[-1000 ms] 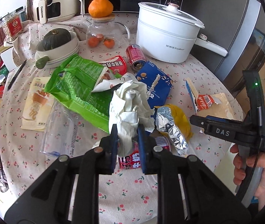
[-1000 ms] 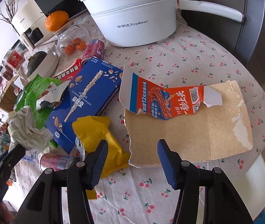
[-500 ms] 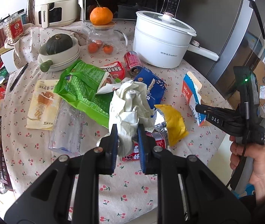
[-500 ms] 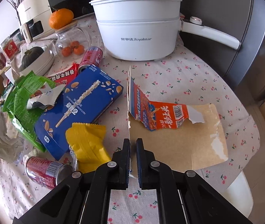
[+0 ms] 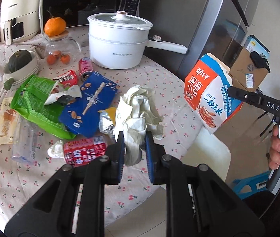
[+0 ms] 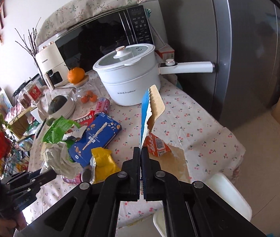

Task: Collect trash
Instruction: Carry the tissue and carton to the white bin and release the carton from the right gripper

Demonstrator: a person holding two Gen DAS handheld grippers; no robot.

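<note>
Since both hands are loaded, these notes start at the carried trash and work outward.
Torn carton: the torn snack carton (image 5: pixel 209 96) hangs at right of the left wrist view, clear of the counter (image 5: pixel 159 79); pinched by one thin edge, so it dangles edge-on in the right wrist view.
Right hand-held gripper: the right hand-held gripper (image 6: pixel 140 154) has just been closing, and its jaws now meet on the carton's card edge. An edge grip probably suits flat card lifted off a cloth.
Crumpled paper: the crumpled paper wad (image 5: pixel 138 108) sits mid-frame in the left wrist view, raised above the litter.
Left hand-held gripper: the left hand-held gripper (image 5: pixel 134 150) is clamped on the wad's lower tail, jaws partly apart because the paper fills them.
Still lying: blue box (image 5: pixel 92 106), green bag (image 5: pixel 35 98), yellow wrapper (image 6: pixel 102 158), red can (image 5: pixel 84 153) at lower left, all on the counter.
Not trash: white pot (image 5: pixel 118 45), upper centre.
Judgement: two pieces in hand, most litter waiting; no bin visible.
</note>
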